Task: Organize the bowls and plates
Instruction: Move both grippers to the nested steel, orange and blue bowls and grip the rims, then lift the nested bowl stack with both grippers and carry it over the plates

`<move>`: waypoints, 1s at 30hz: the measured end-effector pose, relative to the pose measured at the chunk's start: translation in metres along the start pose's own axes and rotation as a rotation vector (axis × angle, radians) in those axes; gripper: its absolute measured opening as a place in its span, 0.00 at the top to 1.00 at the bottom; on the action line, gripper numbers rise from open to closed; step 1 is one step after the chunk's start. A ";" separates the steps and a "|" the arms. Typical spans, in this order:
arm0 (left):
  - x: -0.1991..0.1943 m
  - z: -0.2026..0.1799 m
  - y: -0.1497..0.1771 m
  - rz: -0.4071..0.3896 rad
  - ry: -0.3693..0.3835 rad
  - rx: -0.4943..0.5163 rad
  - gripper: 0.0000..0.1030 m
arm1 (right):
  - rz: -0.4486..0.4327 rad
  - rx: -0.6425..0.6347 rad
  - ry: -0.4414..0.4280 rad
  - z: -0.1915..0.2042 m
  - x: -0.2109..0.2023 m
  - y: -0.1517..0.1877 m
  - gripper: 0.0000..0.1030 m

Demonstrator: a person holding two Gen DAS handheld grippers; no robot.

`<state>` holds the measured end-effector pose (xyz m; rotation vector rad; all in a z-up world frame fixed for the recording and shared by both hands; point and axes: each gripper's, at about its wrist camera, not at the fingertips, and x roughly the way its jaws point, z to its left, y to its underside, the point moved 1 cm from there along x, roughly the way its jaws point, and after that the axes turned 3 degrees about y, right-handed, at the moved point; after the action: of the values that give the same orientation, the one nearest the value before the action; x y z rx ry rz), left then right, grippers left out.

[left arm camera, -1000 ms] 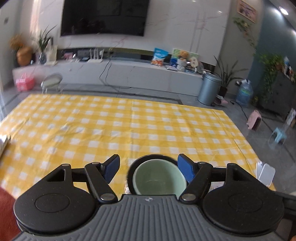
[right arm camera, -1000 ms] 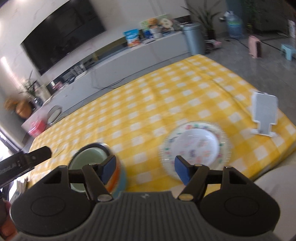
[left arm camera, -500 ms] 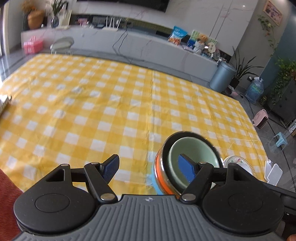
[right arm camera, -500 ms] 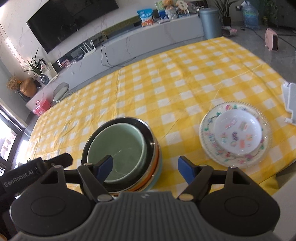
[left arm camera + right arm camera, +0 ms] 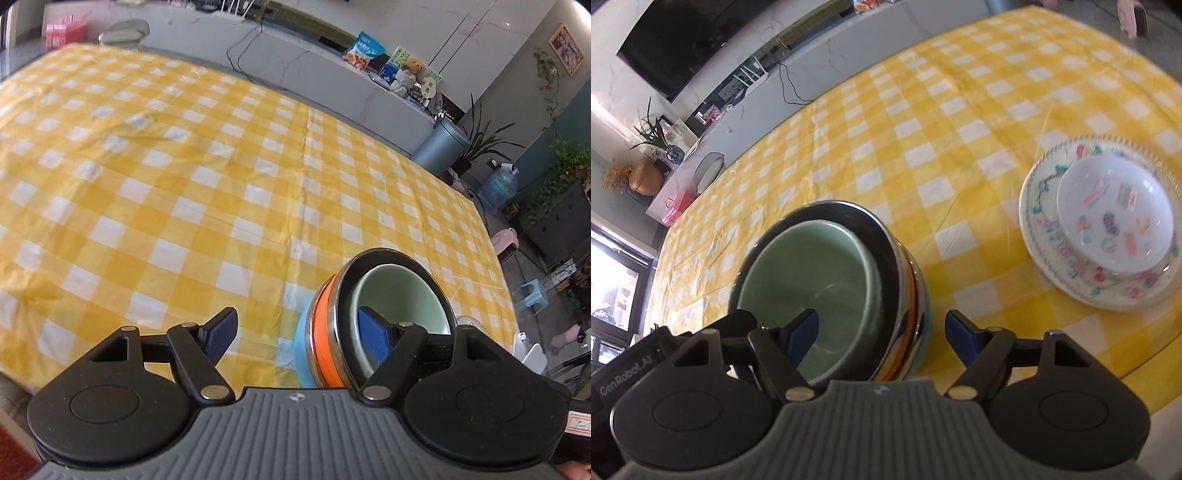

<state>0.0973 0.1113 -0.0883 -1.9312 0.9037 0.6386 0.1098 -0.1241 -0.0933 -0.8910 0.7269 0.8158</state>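
A stack of nested bowls [image 5: 831, 266] stands on the yellow checked cloth: blue at the bottom, then orange, then steel, with a pale green bowl [image 5: 402, 295] on top. My right gripper [image 5: 882, 321] straddles the stack's right wall, left finger inside the green bowl, right finger outside. Its jaws are closing, but the pads do not touch the wall. My left gripper [image 5: 295, 319] is open and straddles the stack's left wall, with its right finger over the green bowl. To the right, a small white picture bowl [image 5: 1115, 214] rests on a patterned plate [image 5: 1045, 258].
The table [image 5: 184, 184] stretches far ahead under the checked cloth. Its near edge lies just below the grippers. A white stand [image 5: 532, 354] sits at the table's right corner. Beyond the table are a long grey cabinet [image 5: 295, 66] and a grey bin [image 5: 443, 147].
Both grippers have come down and closer to the bowl stack. It now sits between the right gripper's fingers, and it has shifted right in the left wrist view.
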 end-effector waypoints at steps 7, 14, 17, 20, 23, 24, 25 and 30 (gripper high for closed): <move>0.021 0.006 0.000 0.075 0.055 -0.048 0.23 | 0.042 0.057 -0.023 -0.010 0.018 -0.004 0.35; 0.038 0.008 0.003 0.142 0.089 -0.087 0.28 | 0.059 0.101 -0.060 -0.017 0.019 -0.007 0.46; 0.043 0.009 0.004 0.160 0.104 -0.110 0.33 | 0.057 0.106 -0.058 -0.019 0.018 -0.008 0.48; 0.043 0.007 0.005 0.162 0.133 -0.113 0.44 | 0.061 0.124 -0.068 -0.023 0.018 -0.008 0.50; 0.043 0.001 0.006 0.155 0.114 -0.080 0.45 | 0.063 0.152 -0.077 -0.027 0.017 -0.007 0.52; 0.042 0.001 0.007 0.154 0.111 -0.077 0.45 | 0.064 0.160 -0.079 -0.028 0.017 -0.007 0.52; 0.042 0.000 0.007 0.153 0.109 -0.075 0.45 | 0.064 0.167 -0.080 -0.029 0.016 -0.006 0.52; 0.041 0.001 0.007 0.147 0.103 -0.085 0.46 | 0.061 0.167 -0.073 -0.027 0.016 -0.005 0.53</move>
<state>0.1169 0.0960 -0.1221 -2.0011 1.1067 0.6778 0.1161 -0.1448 -0.1162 -0.6885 0.7497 0.8250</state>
